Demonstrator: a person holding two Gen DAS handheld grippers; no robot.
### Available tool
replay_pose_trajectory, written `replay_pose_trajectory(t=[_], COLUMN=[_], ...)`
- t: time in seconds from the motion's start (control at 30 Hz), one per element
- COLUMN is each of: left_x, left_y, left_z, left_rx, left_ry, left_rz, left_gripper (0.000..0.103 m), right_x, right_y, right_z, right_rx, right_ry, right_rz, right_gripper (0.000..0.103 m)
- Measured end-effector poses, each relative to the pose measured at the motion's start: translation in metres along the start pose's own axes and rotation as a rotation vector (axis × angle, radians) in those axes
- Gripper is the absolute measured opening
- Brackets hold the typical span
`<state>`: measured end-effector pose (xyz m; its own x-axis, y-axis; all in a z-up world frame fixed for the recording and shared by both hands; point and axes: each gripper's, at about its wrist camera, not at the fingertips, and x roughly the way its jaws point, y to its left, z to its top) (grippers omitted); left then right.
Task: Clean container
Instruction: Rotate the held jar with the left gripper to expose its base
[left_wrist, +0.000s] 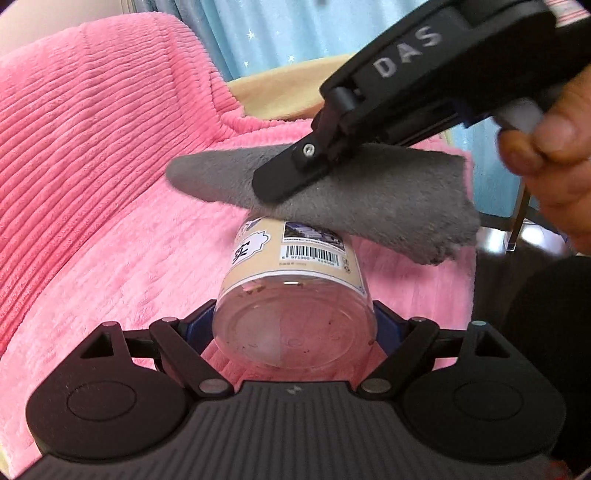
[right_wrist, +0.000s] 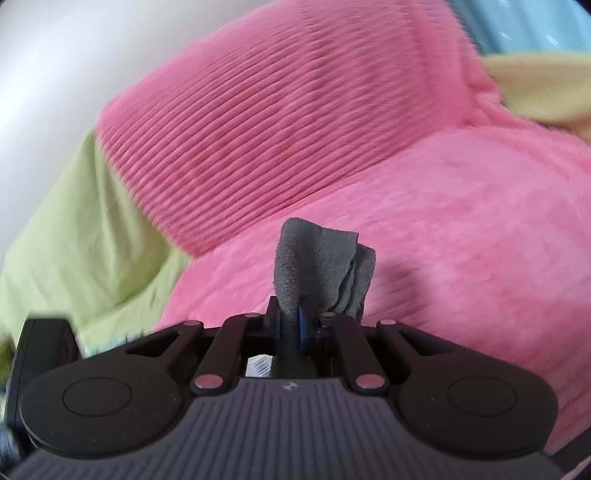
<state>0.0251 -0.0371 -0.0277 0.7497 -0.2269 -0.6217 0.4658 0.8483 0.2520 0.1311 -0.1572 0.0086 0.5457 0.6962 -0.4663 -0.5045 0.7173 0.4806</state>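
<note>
In the left wrist view, the left hand-held gripper clamped a clear plastic jar at lower centre, its base toward the camera and its barcode label facing up, above a pink ribbed blanket. From the upper right, the right hand-held gripper pressed a grey cloth onto the jar's far end. In the right wrist view, the right hand-held gripper was closed on the grey cloth at centre, with the pink ribbed blanket behind and a green sheet at left.

The left gripper is clamping a clear plastic jar by its base above the pink blanket, while the right gripper, pinching a grey cloth, is pressing it onto the jar's far end.
</note>
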Motion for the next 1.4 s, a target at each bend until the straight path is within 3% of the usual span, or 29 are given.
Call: replay_pose_trajectory(t=[0.07, 0.13, 0.27, 0.53, 0.7, 1.0, 1.17, 1.33, 1.4], left_x=[-0.001, 0.0, 0.0, -0.029, -0.047, -0.026, -0.021, -0.02, -0.018], left_y=[0.0, 0.001, 0.003, -0.001, 0.002, 0.008, 0.017, 0.019, 0.019], left_z=[-0.001, -0.001, 0.001, 0.008, 0.021, 0.019, 0.015, 0.012, 0.01], left_rx=[0.0, 0.002, 0.002, 0.03, 0.014, -0.003, -0.043, -0.076, -0.087], left_ry=[0.002, 0.001, -0.011, -0.034, -0.067, -0.026, -0.04, -0.063, -0.07], left_rz=[-0.001, -0.004, -0.006, 0.005, 0.015, 0.01, -0.011, -0.009, -0.007], left_gripper=[0.085, 0.085, 0.085, 0.085, 0.085, 0.085, 0.085, 0.085, 0.086], right_x=[0.002, 0.001, -0.003, -0.016, -0.01, -0.004, 0.0, -0.022, -0.028], right_y=[0.009, 0.008, -0.013, -0.022, -0.03, -0.041, -0.041, -0.027, -0.014], right_z=[-0.004, -0.005, 0.002, -0.004, -0.006, -0.009, -0.008, -0.003, 0.0], right_rx=[-0.054, -0.077, 0.047, 0.144, 0.172, 0.201, 0.177, 0.112, 0.037], right_ry=[0.037, 0.025, -0.036, -0.048, -0.021, 0.015, 0.035, -0.086, -0.099], right_rz=[0.076, 0.058, -0.031, 0.008, -0.034, -0.062, -0.084, -0.123, -0.066], right_gripper=[0.007, 0.006, 0.006, 0.007, 0.007, 0.007, 0.007, 0.007, 0.007])
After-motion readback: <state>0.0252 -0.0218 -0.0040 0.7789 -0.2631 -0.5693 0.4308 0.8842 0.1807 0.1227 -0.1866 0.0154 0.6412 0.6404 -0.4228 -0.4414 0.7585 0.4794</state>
